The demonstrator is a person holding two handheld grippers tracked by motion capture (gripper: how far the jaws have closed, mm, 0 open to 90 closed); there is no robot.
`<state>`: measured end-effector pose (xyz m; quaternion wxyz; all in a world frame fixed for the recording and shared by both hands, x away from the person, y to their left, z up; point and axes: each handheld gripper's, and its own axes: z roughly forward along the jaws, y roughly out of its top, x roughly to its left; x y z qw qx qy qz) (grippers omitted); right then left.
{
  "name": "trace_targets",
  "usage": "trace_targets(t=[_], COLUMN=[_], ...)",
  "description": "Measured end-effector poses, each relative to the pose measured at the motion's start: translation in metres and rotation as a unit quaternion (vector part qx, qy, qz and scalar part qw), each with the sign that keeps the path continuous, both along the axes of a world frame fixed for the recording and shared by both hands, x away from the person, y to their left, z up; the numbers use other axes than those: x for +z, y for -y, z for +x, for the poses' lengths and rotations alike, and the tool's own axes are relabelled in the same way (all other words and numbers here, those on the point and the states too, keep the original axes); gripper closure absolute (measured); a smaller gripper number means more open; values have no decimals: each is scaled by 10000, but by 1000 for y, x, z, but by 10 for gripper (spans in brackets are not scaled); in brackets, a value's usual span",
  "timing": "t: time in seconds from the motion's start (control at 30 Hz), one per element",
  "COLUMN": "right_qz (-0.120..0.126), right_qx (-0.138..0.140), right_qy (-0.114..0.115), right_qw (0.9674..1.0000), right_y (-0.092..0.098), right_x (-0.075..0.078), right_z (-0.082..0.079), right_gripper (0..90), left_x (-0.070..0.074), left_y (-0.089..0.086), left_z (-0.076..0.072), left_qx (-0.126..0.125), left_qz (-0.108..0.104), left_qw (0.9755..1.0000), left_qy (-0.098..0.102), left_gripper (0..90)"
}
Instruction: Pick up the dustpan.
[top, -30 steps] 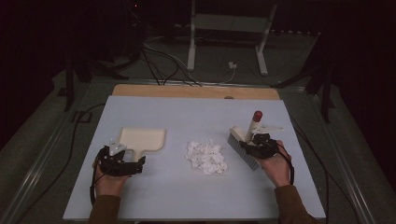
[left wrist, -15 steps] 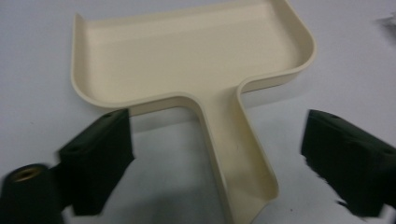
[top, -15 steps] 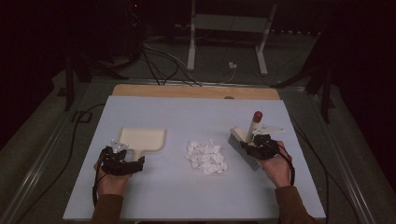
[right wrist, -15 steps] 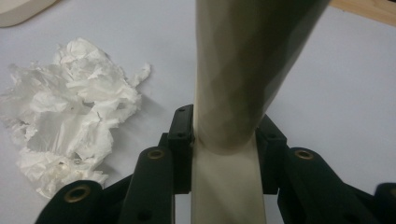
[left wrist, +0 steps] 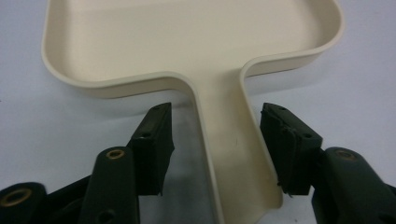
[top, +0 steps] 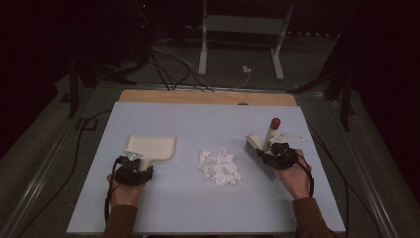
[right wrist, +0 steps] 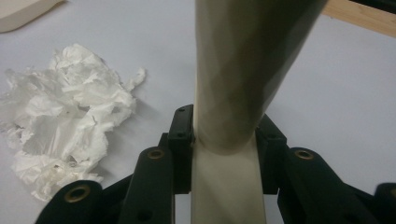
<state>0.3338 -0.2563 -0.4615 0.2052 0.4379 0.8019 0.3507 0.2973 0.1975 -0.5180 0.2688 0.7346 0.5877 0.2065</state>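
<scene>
Change since earlier frame: left gripper has just been closing its jaws around the dustpan handle; the hand itself has barely shifted, and the right side looks as it did.
Left gripper: jaws straddle the handle, the right pad at or very near its edge, the left pad still a gap away, so no grip yet.
Right gripper: clamped on the cream handle of the brush, whose bristles rest on the table, red tip pointing away from the person.
Dustpan: flat on the table just ahead of the left gripper, its tray holding nothing.
Paper scraps: one crumpled white heap between dustpan and brush, apart from both.
Progress: early, by my reading; brush in hand, pan almost taken.
Left to do: finish the grip, bring pan to heap, sweep scraps in.
</scene>
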Motion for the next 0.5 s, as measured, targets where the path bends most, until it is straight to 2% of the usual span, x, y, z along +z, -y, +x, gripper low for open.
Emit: trace_targets(t=[0.03, 0.1, 0.27, 0.33, 0.5], right_qz=[-3, 0, 13, 31, 51], right_qx=[-8, -55, -60, -82, -157], right_qy=[-5, -22, -2, 10, 14], right_qw=[10000, 10000, 10000, 10000, 9999], right_y=[1, 1, 1, 2, 6], right_x=[0, 0, 1, 1, 1], right_z=[0, 0, -1, -1, 0], right_gripper=[673, 673, 673, 673, 673], left_x=[0, 1, 3, 4, 6], left_y=[1, 2, 4, 3, -3], left_z=[0, 1, 4, 5, 5], left_qx=[36, 16, -63, -117, -194], left_qz=[101, 151, 232, 232, 71], left_qw=[9999, 9999, 9996, 9996, 9996], left_qy=[-9, -30, -113, -148, -186], left_gripper=[540, 603, 663, 666, 669])
